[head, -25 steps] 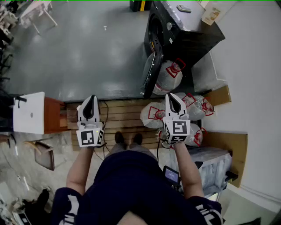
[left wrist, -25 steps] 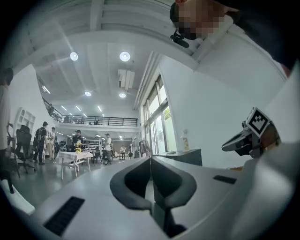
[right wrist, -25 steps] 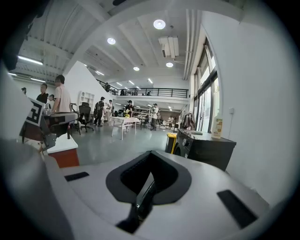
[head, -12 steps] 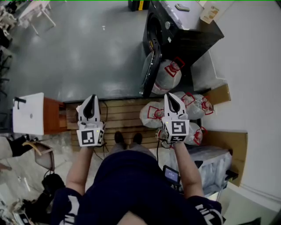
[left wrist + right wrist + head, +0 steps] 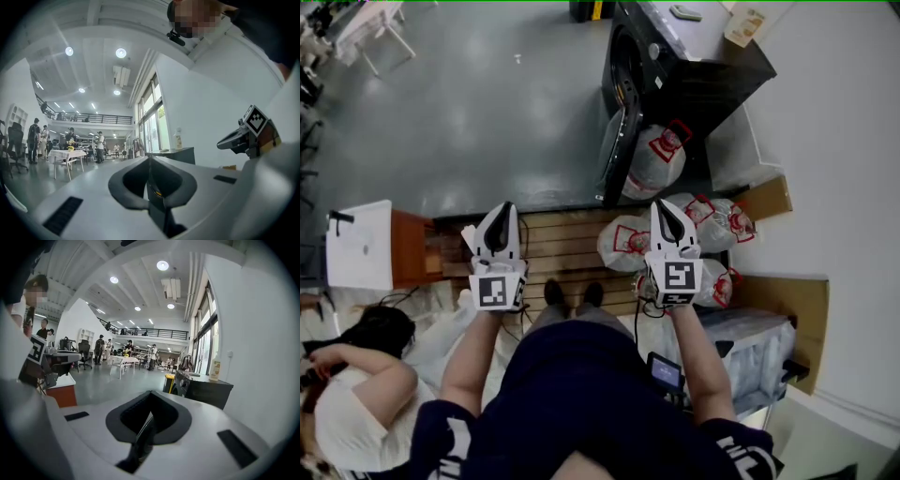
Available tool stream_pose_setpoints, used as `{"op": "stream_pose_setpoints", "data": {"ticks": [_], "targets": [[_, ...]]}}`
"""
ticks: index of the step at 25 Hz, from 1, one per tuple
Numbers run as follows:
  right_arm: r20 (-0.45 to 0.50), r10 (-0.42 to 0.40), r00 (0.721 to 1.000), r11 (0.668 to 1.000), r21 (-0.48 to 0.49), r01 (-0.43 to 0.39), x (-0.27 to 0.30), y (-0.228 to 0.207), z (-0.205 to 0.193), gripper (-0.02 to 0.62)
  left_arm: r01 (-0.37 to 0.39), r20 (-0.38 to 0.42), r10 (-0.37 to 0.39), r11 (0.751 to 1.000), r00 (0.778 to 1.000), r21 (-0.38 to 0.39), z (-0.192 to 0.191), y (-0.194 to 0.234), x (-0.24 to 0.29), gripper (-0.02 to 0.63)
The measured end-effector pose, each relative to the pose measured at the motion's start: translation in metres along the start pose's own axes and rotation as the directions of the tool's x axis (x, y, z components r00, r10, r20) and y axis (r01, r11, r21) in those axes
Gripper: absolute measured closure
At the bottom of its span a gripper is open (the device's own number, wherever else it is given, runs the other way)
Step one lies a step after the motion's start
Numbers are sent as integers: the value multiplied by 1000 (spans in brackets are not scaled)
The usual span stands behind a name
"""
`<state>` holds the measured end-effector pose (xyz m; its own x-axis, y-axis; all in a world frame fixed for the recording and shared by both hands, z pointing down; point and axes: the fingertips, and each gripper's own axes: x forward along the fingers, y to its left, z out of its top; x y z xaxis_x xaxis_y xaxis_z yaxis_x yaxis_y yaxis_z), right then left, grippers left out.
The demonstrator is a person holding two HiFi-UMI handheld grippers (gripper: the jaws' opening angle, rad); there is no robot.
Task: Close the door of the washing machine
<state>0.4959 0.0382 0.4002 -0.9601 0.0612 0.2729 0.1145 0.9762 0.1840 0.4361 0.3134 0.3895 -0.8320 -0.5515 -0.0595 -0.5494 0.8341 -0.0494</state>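
The black washing machine [image 5: 694, 66] stands at the top of the head view, with its round door [image 5: 617, 150] swung open toward me. It also shows far off in the right gripper view, washing machine [image 5: 201, 389], and in the left gripper view, washing machine [image 5: 176, 153]. My left gripper [image 5: 502, 210] and right gripper [image 5: 660, 204] are held side by side over a wooden slatted platform [image 5: 562, 239], well short of the door. Both are shut and hold nothing: left gripper [image 5: 149, 158], right gripper [image 5: 151, 393].
White bags with red print lie below the door [image 5: 661, 159] and beside my right gripper [image 5: 623, 246]. A white-topped orange cabinet [image 5: 366, 246] stands at the left. A person [image 5: 356, 384] crouches at the lower left. A bottle [image 5: 746, 23] is on the machine.
A person in a white top has come into the lower left of the head view. Both grippers have stayed nearly where they were, still shut.
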Motion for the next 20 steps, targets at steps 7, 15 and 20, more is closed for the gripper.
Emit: {"op": "stream_pose_setpoints", "data": {"ticks": [7,15,20], "targets": [[-4,-11,1000,1000,7,11,-5,-7,-4,575,63,-3,-63,998,998,-18,-4,-21,13,578],[-17,-18,1000,1000,17,18,-13,-16,-15,575,169,-43,-170,985,985,-23,-20,-53,29,503],[-27,-20,999,999,28,20,-16,-20,-19,575,224,-55,-225,974,973,-25,-23,-71,41,465]]}}
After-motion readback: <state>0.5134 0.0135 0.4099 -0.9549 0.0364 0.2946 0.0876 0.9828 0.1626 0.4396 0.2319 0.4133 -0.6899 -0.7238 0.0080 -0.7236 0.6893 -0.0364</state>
